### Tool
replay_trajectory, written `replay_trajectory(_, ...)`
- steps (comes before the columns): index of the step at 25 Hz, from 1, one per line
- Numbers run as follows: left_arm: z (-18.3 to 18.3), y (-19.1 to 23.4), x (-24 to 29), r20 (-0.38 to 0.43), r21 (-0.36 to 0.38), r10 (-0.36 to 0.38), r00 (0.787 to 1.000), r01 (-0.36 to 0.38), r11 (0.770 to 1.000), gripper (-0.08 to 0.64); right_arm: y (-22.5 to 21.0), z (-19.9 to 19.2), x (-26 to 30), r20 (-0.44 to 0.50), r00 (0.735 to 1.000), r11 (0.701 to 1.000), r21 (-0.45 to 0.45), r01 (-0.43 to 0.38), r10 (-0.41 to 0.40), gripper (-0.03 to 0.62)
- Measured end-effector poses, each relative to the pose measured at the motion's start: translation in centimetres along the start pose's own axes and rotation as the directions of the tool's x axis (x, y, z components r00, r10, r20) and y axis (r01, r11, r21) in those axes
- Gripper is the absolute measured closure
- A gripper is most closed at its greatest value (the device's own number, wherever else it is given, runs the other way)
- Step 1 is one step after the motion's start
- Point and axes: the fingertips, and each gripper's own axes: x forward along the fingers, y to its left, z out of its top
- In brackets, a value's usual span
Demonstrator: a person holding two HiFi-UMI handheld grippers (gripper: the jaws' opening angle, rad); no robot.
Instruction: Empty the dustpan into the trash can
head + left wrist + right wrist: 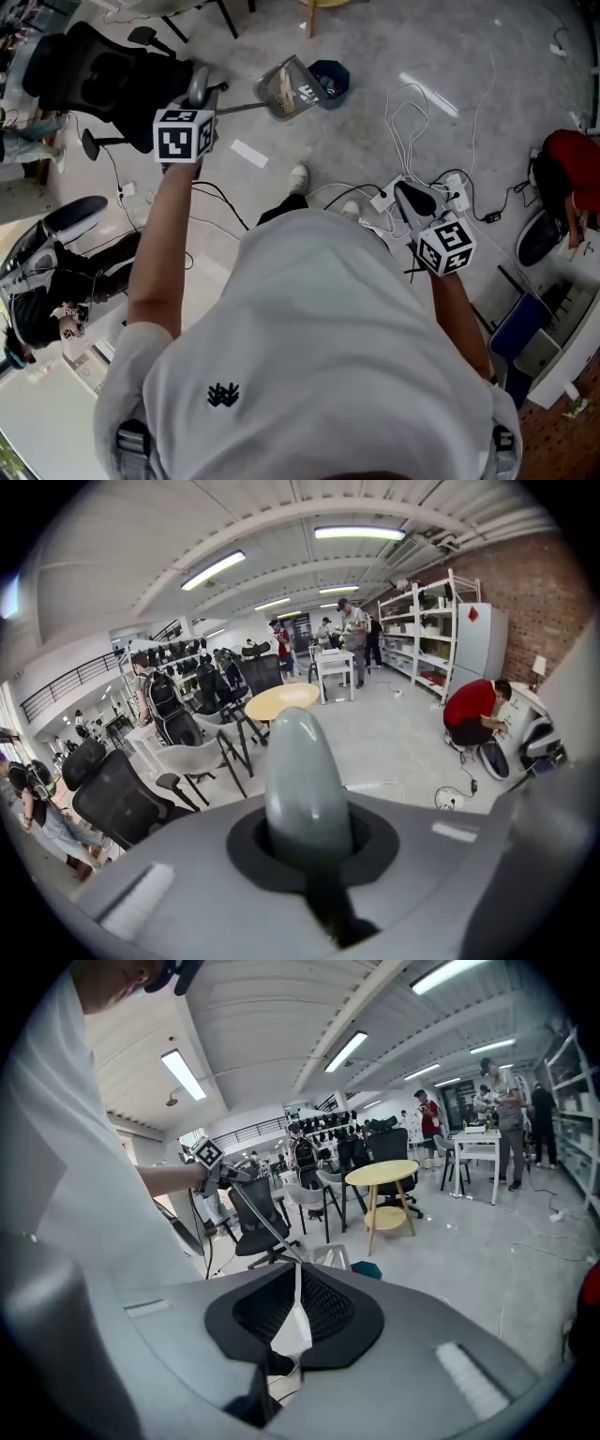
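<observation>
In the head view a long-handled dustpan [286,87] hangs tilted above the floor, its mouth beside a small blue trash can [330,80]. My left gripper [201,94] is at the upper left, shut on the grey rounded end of the dustpan handle [305,789]. My right gripper [412,199] is lower right, over floor cables, with its jaws closed on nothing. The right gripper view looks past its own shut pads [323,1307] to the dustpan [328,1258] and the trash can [367,1269] on the floor. What lies inside the pan is hard to make out.
A black office chair [103,66] stands left of the dustpan. White cables and a power strip [441,192] lie on the floor at the right. A person in red [572,173] crouches at the far right. A yellow round table [380,1174] stands beyond the trash can.
</observation>
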Motion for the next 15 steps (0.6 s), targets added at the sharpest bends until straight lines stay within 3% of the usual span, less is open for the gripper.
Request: replay_trajectory(15, 5.8, 0.4, 7.2, 0.015, 0.17, -0.084, 0.996, 0.08, 0.982, 0.499, -0.9, 1.6, -0.3, 0.019, 0.988, 0.987, 0.052, 0.152, -0.153, 0.572)
